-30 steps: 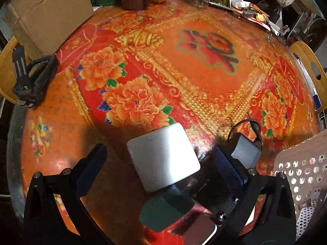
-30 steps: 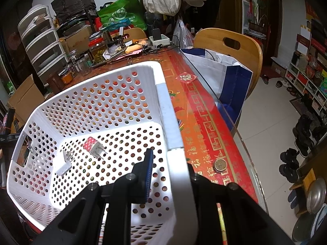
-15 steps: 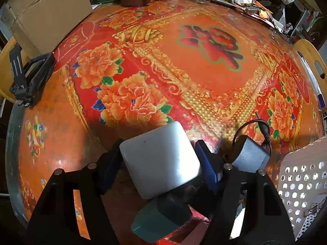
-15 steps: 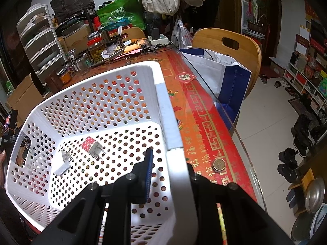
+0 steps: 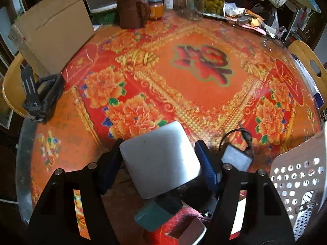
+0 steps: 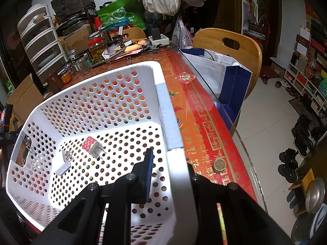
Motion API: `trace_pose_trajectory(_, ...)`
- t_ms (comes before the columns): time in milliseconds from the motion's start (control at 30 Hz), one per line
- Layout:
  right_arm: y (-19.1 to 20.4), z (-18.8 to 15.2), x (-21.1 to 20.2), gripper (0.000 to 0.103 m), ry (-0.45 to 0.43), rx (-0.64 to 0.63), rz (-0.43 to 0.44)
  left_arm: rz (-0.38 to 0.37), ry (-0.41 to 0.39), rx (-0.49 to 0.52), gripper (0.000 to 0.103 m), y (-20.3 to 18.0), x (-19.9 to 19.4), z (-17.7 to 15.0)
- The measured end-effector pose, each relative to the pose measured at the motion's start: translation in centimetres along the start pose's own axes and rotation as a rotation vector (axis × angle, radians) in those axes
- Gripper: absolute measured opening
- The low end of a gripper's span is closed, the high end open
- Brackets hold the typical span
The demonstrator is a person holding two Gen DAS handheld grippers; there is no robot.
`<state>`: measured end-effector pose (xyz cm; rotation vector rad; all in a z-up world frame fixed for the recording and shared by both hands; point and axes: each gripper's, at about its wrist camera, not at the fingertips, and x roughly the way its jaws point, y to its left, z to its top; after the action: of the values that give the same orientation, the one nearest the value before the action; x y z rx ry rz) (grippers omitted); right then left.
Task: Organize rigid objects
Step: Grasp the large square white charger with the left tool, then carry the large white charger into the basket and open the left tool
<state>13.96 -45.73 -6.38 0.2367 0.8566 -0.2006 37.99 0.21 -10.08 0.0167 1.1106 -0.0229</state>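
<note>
The white box (image 5: 161,161) covers the near end of the teal object (image 5: 155,214) beneath it, so what that object is stays unclear. The right tongs (image 6: 169,175) hide one finger behind the basket (image 6: 102,106) wall. The basket's near corner runs off the lower edge.

The right gripper (image 6: 166,163) clamps the white basket's rim (image 6: 163,110); two plug adapters (image 6: 93,146) lie inside.
</note>
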Motion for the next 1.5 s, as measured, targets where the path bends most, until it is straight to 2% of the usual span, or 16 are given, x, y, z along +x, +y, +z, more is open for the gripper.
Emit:
trace_pose_trajectory(433,0.2,0.0,-0.1,0.017,0.003,-0.006,0.001,-0.003,-0.102,0.089,0.068,-4.2,-6.9,0.9)
trace_pose_trajectory(933,0.2,0.0,-0.1,0.017,0.004,-0.007,0.001,-0.055,-0.216,0.216,0.068,-10.7,-14.1,0.4)
trace_pose_trajectory(1200,0.2,0.0,-0.2,0.017,0.004,-0.007,0.002,-0.085,-0.234,0.322,0.068,-16.5,-16.3,-1.0)
trace_pose_trajectory(1500,0.4,0.1,-0.1,0.017,0.004,-0.009,0.003,-0.121,-0.206,0.45,0.068,-23.7,-16.1,-3.8)
